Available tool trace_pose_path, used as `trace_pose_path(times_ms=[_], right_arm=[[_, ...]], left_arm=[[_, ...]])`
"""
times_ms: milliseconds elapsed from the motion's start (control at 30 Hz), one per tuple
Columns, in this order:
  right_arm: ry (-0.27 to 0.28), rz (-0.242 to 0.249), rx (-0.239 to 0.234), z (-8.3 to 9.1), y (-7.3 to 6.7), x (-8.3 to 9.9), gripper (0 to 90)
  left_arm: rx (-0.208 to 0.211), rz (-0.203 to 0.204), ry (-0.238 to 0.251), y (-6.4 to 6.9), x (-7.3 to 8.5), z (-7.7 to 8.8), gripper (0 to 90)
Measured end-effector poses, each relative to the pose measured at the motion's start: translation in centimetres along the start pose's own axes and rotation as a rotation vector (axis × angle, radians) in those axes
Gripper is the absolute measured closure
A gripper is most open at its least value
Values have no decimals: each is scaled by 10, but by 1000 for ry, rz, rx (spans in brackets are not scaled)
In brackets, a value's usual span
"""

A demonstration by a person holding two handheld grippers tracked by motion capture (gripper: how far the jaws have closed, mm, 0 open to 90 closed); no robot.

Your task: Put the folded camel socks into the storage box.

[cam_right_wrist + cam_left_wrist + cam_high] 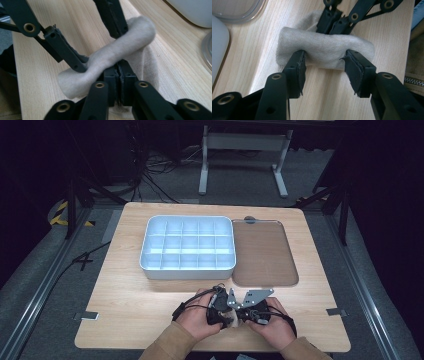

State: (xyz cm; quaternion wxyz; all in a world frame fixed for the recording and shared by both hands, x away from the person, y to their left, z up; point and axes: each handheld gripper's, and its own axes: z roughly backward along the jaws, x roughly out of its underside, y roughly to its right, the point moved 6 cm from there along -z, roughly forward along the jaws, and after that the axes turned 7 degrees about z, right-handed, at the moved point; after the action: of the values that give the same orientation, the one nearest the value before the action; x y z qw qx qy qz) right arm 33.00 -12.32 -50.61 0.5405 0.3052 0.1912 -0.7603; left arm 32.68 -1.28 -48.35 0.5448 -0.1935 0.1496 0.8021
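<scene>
At the near edge of the pale wooden table (125, 295), the right gripper (120, 72) pinches the rolled beige knit cloth (324, 48) mid-length, likely to anchor it, while the left gripper (324, 66) straddles the roll, jaws spread, pads apart from it.

On my desk (130, 285) a white tray of empty compartments (188, 246) sits mid-way back. Just beside it, to its right, lies a flat brown lid (262, 252). Cables (160, 175) trail over the floor behind.
</scene>
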Motion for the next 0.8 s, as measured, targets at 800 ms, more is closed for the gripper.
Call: trace_pose_path(times_ms=[800], right_arm=[[-128, -106, 61, 27, 24, 25, 802]], left_arm=[[13, 29, 43, -3, 0, 5, 492]])
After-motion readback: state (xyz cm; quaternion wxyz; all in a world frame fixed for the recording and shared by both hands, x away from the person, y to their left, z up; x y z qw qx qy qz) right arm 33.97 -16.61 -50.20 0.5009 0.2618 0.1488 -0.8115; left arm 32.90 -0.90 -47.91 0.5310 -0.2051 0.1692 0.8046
